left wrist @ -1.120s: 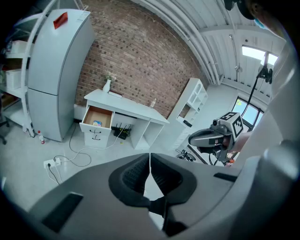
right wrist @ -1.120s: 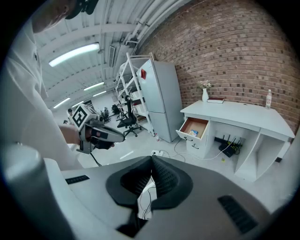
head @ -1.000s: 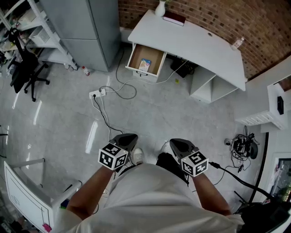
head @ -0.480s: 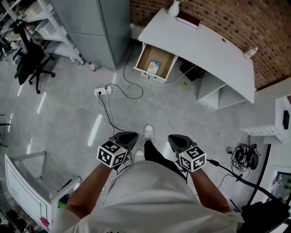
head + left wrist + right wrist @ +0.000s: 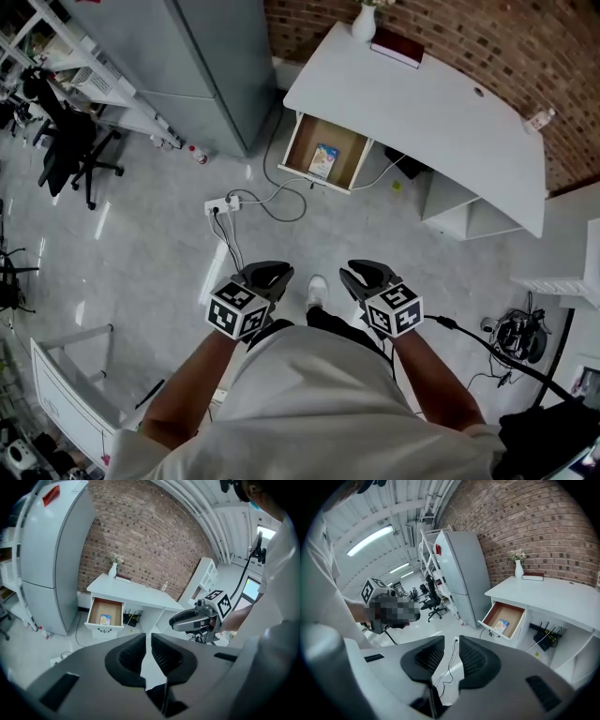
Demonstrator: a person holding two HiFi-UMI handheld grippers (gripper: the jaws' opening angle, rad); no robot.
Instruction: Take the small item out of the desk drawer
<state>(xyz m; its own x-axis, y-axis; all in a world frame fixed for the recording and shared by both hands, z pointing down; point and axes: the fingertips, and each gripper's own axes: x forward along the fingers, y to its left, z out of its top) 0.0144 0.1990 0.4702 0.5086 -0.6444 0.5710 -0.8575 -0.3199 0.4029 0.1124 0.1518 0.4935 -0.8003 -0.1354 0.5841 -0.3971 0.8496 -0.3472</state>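
Brick wall (image 5: 487,37) at the back, pale grey floor (image 5: 394,234) in front of it. Against the wall, a white desk (image 5: 422,103) with its drawer (image 5: 349,150) pulled out.

In that drawer, the small item (image 5: 324,159), a blue and yellow packet. Lies flat on the brown bottom, untouched, well apart from both grippers.

On the desk top, a white vase (image 5: 364,23) with a dark red book (image 5: 397,47) just beside it, and a small bottle (image 5: 538,119) near the far right end. Left of the desk, a tall grey cabinet (image 5: 206,66). Further left, a black office chair (image 5: 70,155). On the floor between desk and person, a power strip (image 5: 223,204) with cables trailing toward the drawer.

Low in the head view, side by side and pointing toward the desk:
- Left gripper (image 5: 265,277): jaws nearly together, only a thin slit between the pads, nothing in it.
- Right gripper (image 5: 362,274): jaws a little apart, having just been opening, with only floor seen through the gap.

Between the two, a white shoe (image 5: 318,291).

Against a second ago: desk and drawer nearer and larger in the head view, power strip much closer to the grippers. Drawer open as before, packet in the same spot inside.
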